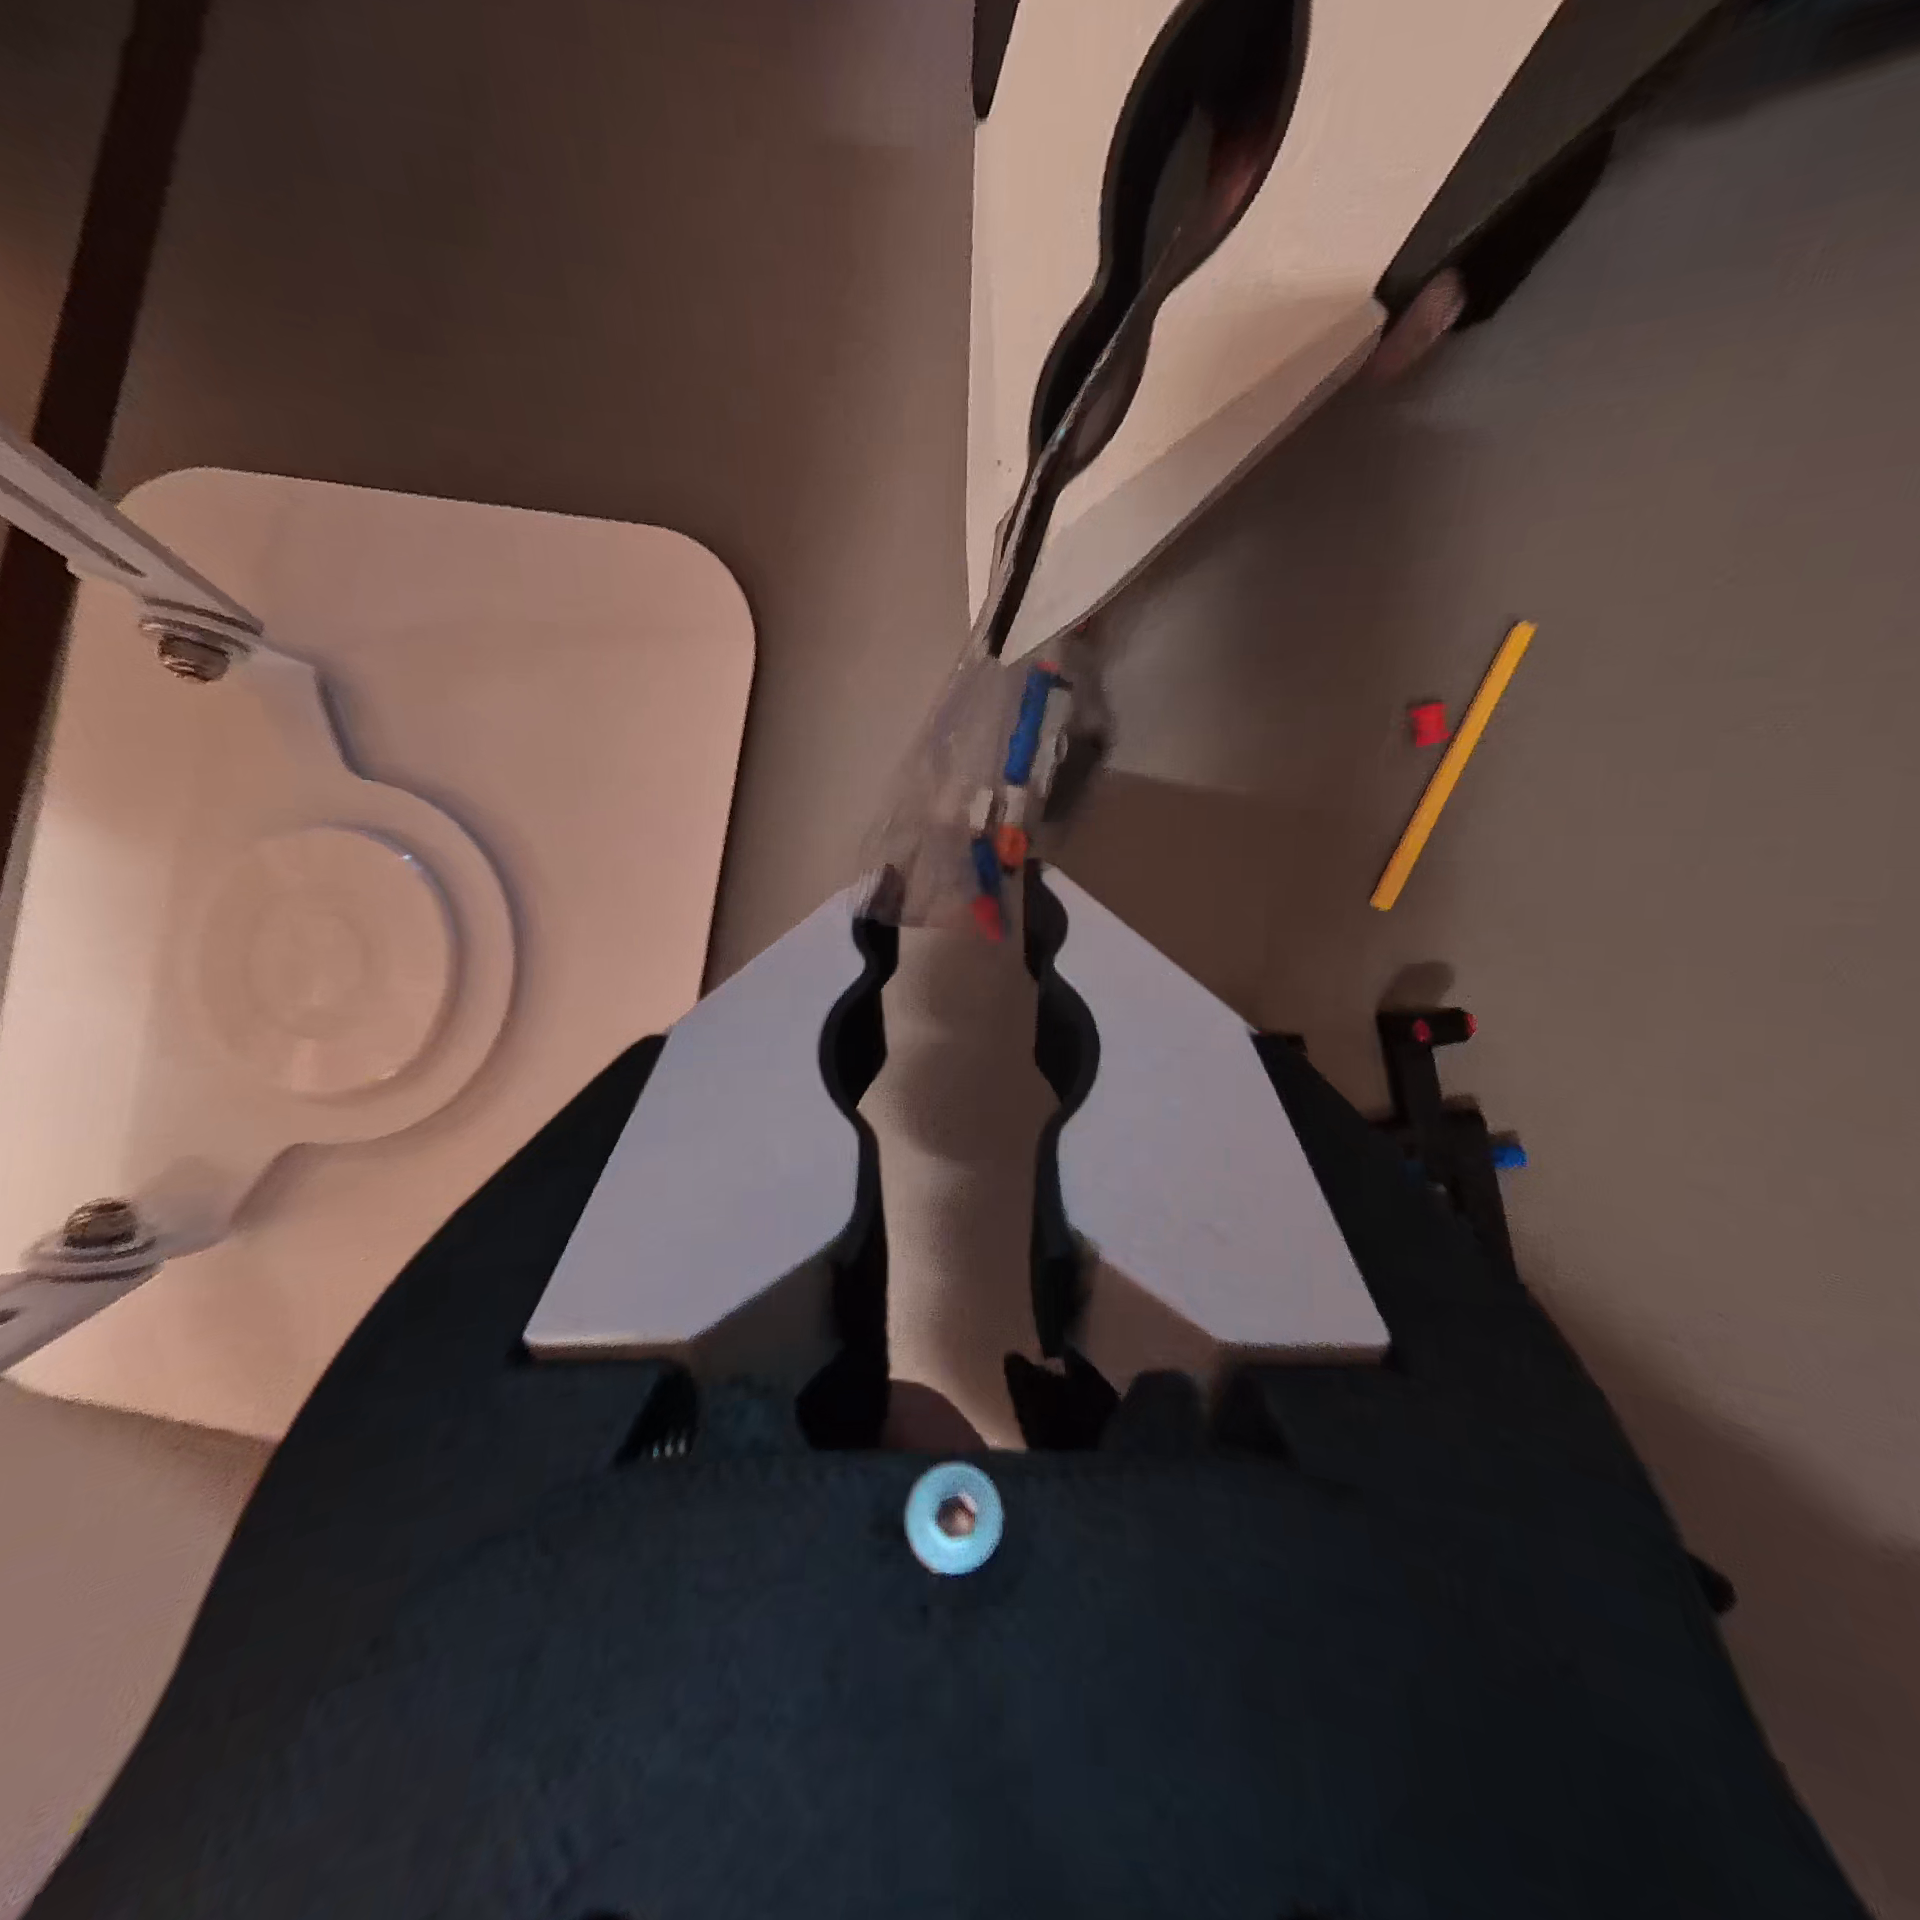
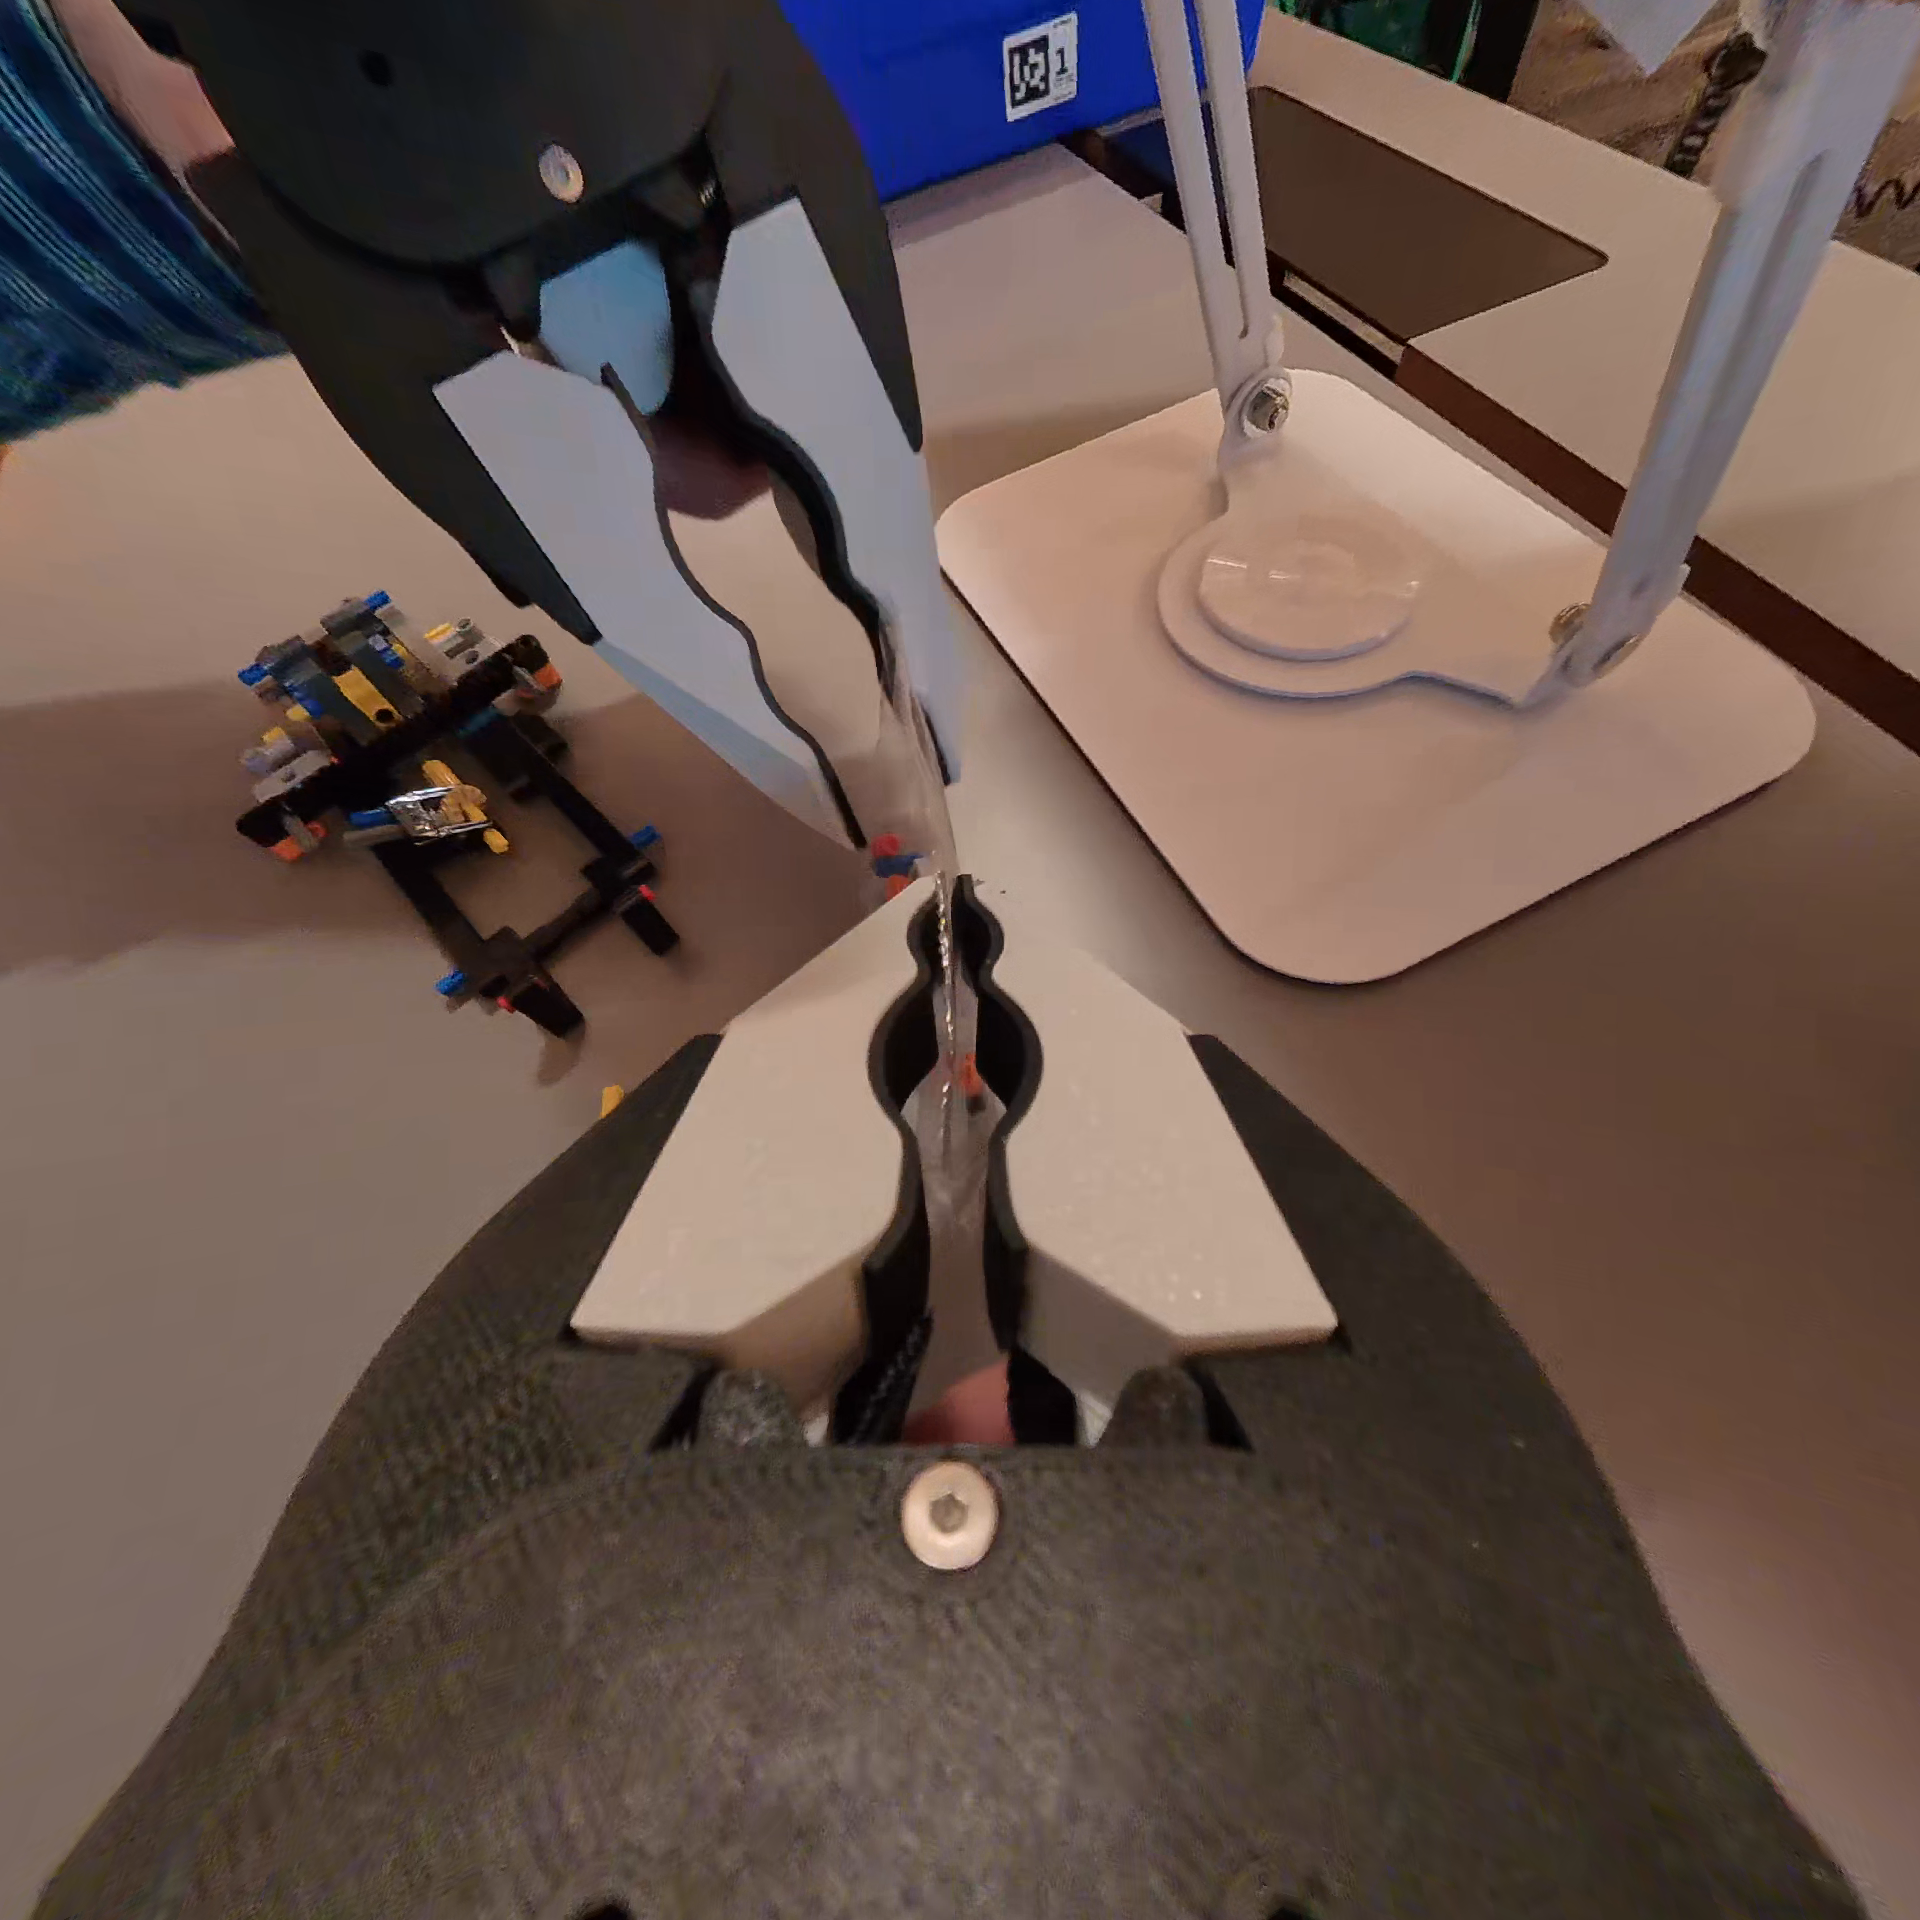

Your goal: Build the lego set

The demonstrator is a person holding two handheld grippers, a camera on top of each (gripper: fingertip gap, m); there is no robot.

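Bag [image 2: 920, 769] of small parts pinched between both grippers — left [image 1: 951, 914], right [image 2: 951, 894] — above tabletop [image 2: 1558, 1195]; sudden tear could scatter pieces.

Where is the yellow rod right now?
In the left wrist view, the yellow rod lies on the table at the right, beside a small red piece.

Left gripper [image 1: 951, 925]: smooth black housing, one silver hex-socket screw [image 1: 953, 1517] set on the centreline, a small coil spring [image 1: 655, 1439] beside the finger roots. Fingers [image 1: 727, 1153]: pale grey wedge blocks with black wavy-profile inner pads. Right gripper [image 2: 951, 899]: same form, coarser black layered-print texture, matching silver hex-socket screw [image 2: 948, 1515], off-white finger blocks [image 2: 800, 1153] with black scalloped liners
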